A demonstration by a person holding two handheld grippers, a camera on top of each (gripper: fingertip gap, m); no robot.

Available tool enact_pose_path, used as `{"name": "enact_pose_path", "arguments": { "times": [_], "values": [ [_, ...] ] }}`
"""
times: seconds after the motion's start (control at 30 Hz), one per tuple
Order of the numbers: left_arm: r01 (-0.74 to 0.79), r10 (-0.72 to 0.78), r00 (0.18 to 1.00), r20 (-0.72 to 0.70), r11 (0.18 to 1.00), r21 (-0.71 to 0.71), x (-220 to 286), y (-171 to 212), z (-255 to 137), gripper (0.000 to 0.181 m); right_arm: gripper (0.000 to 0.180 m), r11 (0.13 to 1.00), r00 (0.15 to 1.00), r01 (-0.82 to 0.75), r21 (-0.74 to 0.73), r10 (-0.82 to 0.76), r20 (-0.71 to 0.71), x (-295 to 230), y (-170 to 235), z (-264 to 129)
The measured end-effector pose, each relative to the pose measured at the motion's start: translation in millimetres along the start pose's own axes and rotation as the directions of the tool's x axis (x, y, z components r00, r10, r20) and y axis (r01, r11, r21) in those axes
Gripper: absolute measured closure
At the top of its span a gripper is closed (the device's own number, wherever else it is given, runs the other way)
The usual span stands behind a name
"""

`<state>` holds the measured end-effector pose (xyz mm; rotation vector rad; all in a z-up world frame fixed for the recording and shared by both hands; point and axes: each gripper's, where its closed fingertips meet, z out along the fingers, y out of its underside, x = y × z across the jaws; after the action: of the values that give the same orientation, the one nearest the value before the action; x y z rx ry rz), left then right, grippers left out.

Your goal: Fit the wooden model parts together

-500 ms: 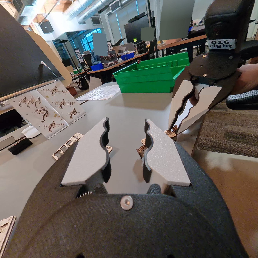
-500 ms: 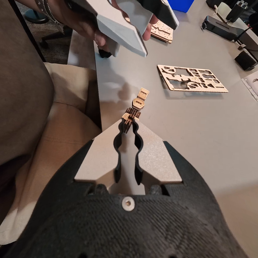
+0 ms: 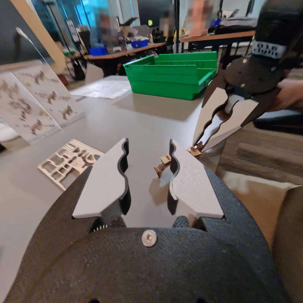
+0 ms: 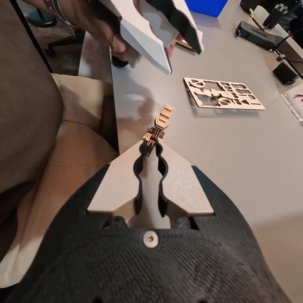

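Right tool: the right tool (image 4: 150,143) has its fingertips pinched together on one end of the wooden model sub-assembly (image 4: 159,124), just above the near edge of the grey worktop (image 4: 213,164).
Left tool: the left tool (image 3: 148,147) has its fingers spread wide with nothing between them; in the right wrist view it hangs above and beyond the model, held by a hand (image 4: 105,31).
Where the model is: a small chain of laser-cut plywood pieces, slotted ribs near the grip and two rounded plates sticking out past it, held clear of the worktop or barely over it; contact cannot be told.
Handling: it looks very light, thin and stiff, with dark cut edges; the fine ribs and the joints between plates are likely the weak spots and could snap or pop apart under a hard squeeze or a twist.
Where to hold: probably across the flat faces of the free end plate (image 3: 166,159), with a gentle grip, pushing in line with the slot.
Nearby: an emptied plywood parts sheet (image 4: 224,95) lies flat well to the side; a green bin (image 3: 170,80) stands farther back.
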<state>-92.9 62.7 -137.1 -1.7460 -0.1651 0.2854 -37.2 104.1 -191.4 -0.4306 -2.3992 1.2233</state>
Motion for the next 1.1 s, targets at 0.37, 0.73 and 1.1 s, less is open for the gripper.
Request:
{"name": "enact_pose_path", "arguments": {
  "times": [0.37, 0.73, 1.1],
  "values": [
    [0.152, -0.178, 0.971, -0.158, 0.975, -0.163, 12, 21, 2, 0.139, 0.169, 1.0, 1.0, -0.003, 0.008, 0.003, -0.008, 1, -1, -1],
    [0.152, -0.204, 0.961, -0.187, 0.954, -0.257, 18, 34, 3, 0.133, 0.163, 1.0, 1.0, -0.007, -0.003, 0.007, 0.012, -2, 1, 1],
    [0.137, -0.205, 0.96, -0.193, 0.939, -0.315, 22, 43, 6, 0.134, 0.165, 1.0, 1.0, -0.006, -0.017, 0.006, 0.006, 0, 4, 1]
  ]
}}
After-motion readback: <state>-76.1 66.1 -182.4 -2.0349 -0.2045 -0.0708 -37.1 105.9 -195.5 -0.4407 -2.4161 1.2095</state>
